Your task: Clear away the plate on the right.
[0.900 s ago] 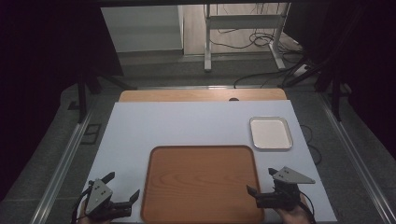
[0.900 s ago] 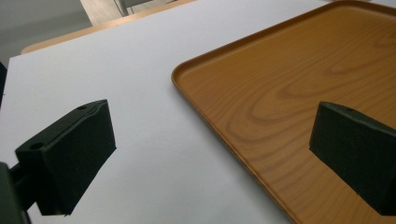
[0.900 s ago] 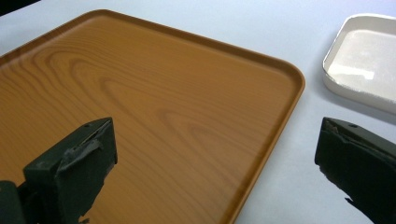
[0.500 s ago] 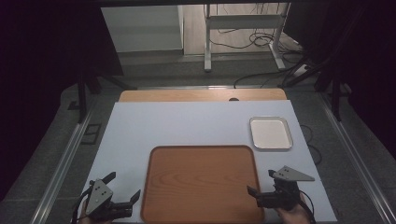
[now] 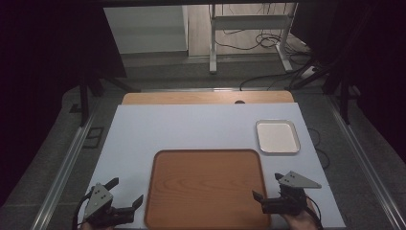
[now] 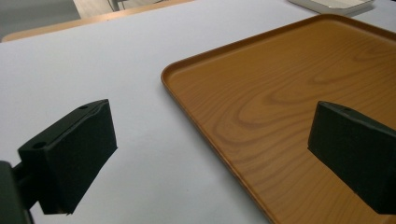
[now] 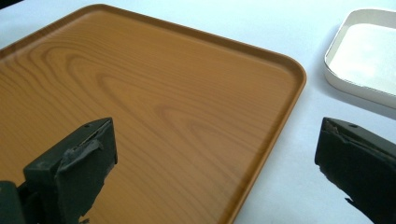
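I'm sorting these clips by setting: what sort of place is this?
Probably a lab or recording workspace, not a home: a white-covered table holding just a wooden tray and white tray, cables across the floor, dark surroundings.

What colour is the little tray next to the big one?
White; the little tray shows best in the right gripper view, beside the wood-grained big tray.

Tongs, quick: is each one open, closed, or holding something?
Left tongs: open, holding nothing.
Right tongs: open, holding nothing.
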Demonstrator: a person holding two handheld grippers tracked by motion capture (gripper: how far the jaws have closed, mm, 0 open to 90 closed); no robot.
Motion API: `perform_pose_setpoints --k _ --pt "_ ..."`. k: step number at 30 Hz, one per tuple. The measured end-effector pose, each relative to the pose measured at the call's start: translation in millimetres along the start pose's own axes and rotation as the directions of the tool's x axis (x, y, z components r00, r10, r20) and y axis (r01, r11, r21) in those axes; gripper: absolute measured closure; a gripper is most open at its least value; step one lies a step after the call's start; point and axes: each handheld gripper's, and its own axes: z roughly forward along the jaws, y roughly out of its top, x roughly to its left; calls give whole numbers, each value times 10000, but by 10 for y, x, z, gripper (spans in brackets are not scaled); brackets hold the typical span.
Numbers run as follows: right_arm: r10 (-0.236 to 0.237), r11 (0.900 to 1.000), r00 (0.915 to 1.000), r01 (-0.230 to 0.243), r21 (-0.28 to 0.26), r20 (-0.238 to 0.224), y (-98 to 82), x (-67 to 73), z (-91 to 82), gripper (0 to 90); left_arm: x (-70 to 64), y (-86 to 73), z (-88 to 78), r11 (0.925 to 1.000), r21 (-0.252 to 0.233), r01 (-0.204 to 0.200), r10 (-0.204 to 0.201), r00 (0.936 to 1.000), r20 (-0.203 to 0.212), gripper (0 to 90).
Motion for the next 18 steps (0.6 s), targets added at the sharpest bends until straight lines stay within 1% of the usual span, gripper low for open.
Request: perform_pose_setpoints --k 2,5,7,9,10,12,13,15,18 --pt "47 10000 10000 -47 74 32 1 -1 2 0 -2 2 -2 10000 -39 40 -40 10000 67 7" --pt "-8 9998 9999 5 180 163 15 -5 9 0 -8 6 -7 10000 -87 10 -9 9999 110 5" --pt "-22 9998 9996 17 200 272 36 -31 17 0 -9 7 -9 9999 -116 -5 7 9999 137 4" --pt "128 9997 9993 -135 218 347 59 -78 29 0 -9 8 -9 9999 -149 -15 18 9998 176 3" --pt "229 9995 9988 -237 193 427 69 -107 35 0 -12 8 -7 9999 -159 -48 51 9998 181 2" --pt "429 9990 9985 -432 91 353 80 -176 44 0 -22 6 0 9997 -149 -213 214 9997 91 2" --pt "484 9988 9978 -487 51 454 85 -204 48 0 -28 5 3 9994 -164 -302 303 9995 34 1" --pt "506 9987 9969 -503 -62 605 94 -246 55 0 -35 6 6 9989 -208 -411 411 9992 5 1" --pt "449 9989 9970 -439 -170 628 112 -283 70 0 -36 6 8 9987 -235 -448 449 9990 4 1"
